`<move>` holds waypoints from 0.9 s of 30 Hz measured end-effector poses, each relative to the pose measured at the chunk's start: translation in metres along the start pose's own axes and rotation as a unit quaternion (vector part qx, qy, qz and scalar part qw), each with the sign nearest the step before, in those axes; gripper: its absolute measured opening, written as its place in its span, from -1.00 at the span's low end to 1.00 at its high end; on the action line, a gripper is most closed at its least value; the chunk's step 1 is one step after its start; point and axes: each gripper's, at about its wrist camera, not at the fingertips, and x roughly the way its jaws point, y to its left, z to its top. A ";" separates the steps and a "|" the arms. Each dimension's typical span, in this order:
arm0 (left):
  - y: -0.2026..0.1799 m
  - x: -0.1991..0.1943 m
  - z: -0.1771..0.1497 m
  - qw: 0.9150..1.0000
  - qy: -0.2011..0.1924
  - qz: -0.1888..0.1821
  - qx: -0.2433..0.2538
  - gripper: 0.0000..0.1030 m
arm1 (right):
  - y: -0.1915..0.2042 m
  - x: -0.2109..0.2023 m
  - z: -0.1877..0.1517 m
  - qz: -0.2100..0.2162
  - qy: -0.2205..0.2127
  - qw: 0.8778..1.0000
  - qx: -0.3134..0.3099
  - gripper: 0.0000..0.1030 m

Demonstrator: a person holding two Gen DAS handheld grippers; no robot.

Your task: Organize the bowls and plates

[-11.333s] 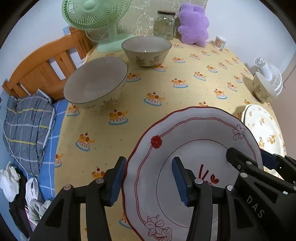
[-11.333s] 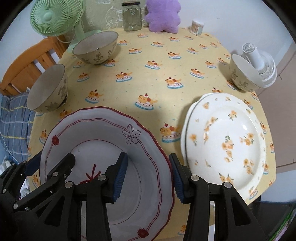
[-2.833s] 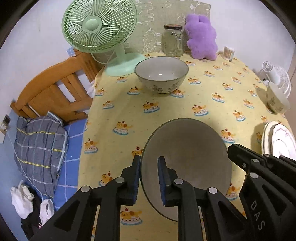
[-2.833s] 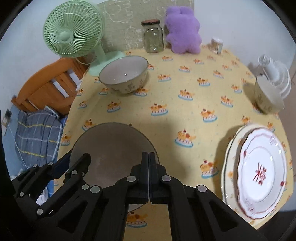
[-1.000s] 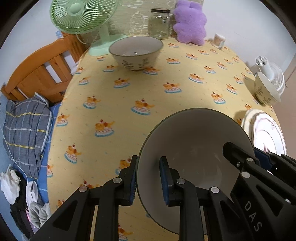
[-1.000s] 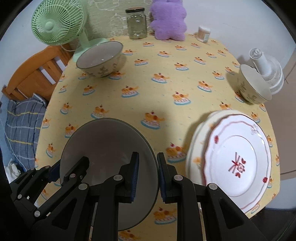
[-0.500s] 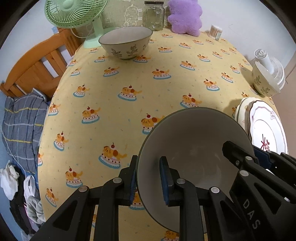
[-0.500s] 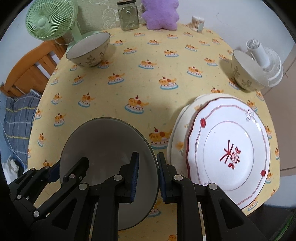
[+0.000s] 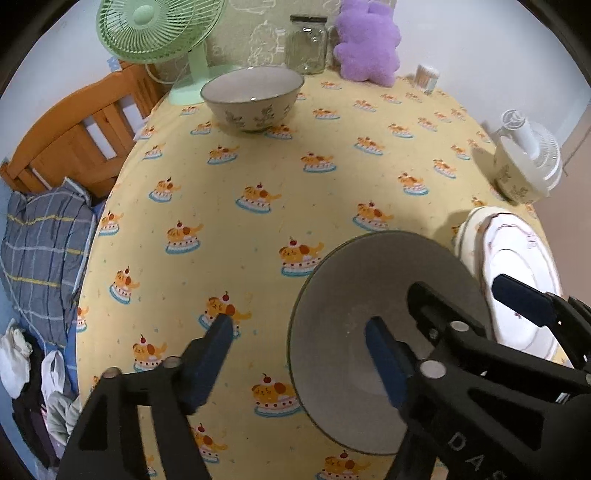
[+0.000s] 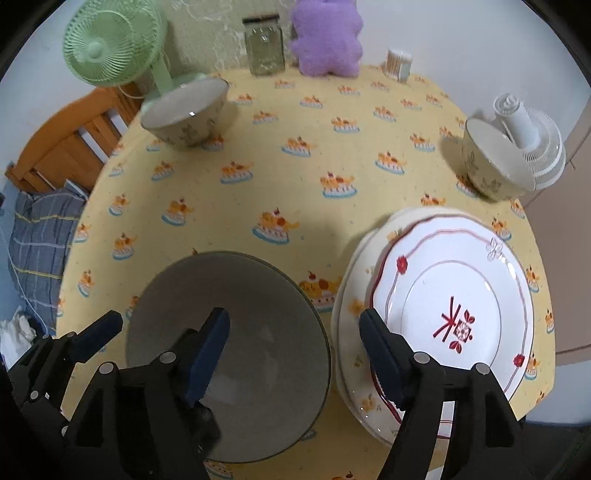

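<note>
A large grey bowl (image 9: pixel 369 295) (image 10: pixel 236 295) sits on the yellow tablecloth near the front edge. My left gripper (image 9: pixel 301 354) is open, its jaws straddling the bowl's left rim. My right gripper (image 10: pixel 295 347) is open, straddling the bowl's right rim. A red-rimmed plate (image 10: pixel 454 310) (image 9: pixel 517 280) lies stacked on a flowered plate (image 10: pixel 354 306) just right of the bowl. A second bowl (image 9: pixel 253 98) (image 10: pixel 184 114) stands at the back left. A small bowl (image 10: pixel 487 166) (image 9: pixel 511 177) stands at the right edge.
A green fan (image 9: pixel 159 29), a glass jar (image 9: pixel 306 44), a purple plush (image 9: pixel 365 40) and a cotton-swab pot (image 9: pixel 426 77) line the back. A white fan (image 10: pixel 532 144) leans on the small bowl. A wooden bed frame (image 9: pixel 74 136) and a pillow (image 9: pixel 40 251) lie left.
Both grippers were shut on the grey bowl's rim and carried it toward the plates; now both have opened and the bowl rests on the table.
</note>
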 end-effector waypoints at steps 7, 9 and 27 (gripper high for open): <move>0.007 -0.024 0.005 1.000 -0.025 -0.011 0.004 0.53 | 0.008 -0.022 0.003 0.013 -0.026 1.000 0.006 0.58; 0.010 -0.031 0.007 0.999 -0.034 -0.008 0.003 0.53 | 0.012 -0.029 0.004 0.015 -0.032 0.999 0.008 0.58; 0.025 -0.062 0.054 0.993 -0.115 0.019 -0.035 0.51 | 0.031 -0.064 0.055 0.038 -0.110 0.993 -0.028 0.59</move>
